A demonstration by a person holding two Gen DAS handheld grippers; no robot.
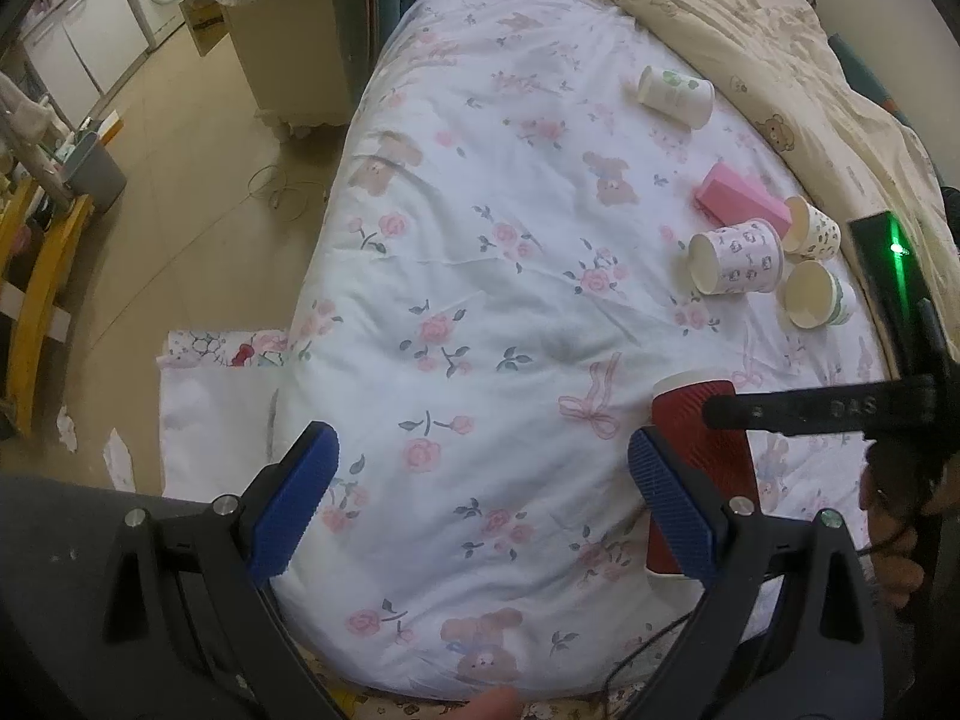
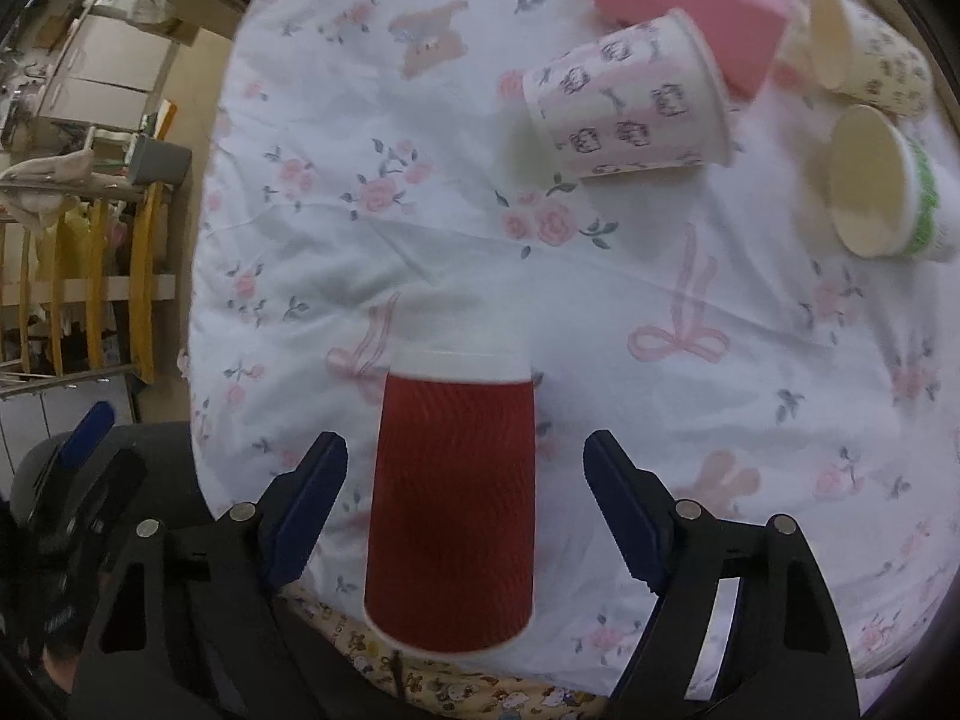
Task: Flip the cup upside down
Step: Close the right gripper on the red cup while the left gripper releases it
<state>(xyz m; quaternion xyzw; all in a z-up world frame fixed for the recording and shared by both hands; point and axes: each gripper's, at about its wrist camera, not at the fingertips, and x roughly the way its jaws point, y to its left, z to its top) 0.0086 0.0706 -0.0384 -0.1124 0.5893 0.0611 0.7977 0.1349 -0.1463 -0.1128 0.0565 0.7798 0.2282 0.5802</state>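
The right claw [image 2: 465, 510] sits closest to its camera, its blue pads spread wide on either side of the red cup [image 2: 453, 510], with a gap showing on both sides, so it is released and grips nothing. The cup lies between the fingers on the flowered bed sheet [image 2: 420, 240], near the bed's front edge; whether it stands or lies tipped is hard to tell through the fisheye lens. The left claw [image 1: 480, 504] is also spread open and empty, just beside the cup, its right pad [image 1: 672, 510] in front of the cup's wall.

Farther out lie a patterned paper cup [image 2: 630, 102] on its side, a pink box [image 2: 690, 6] touching it, and two more paper cups [image 2: 876, 180] near the far edge.

The soft, rumpled bedding looks like the main hazard: an inverted cup set down on it could tilt and roll. The ribbed paper wall may also crush if squeezed hard, and an off-centre pinch could nudge the cup off the edge.
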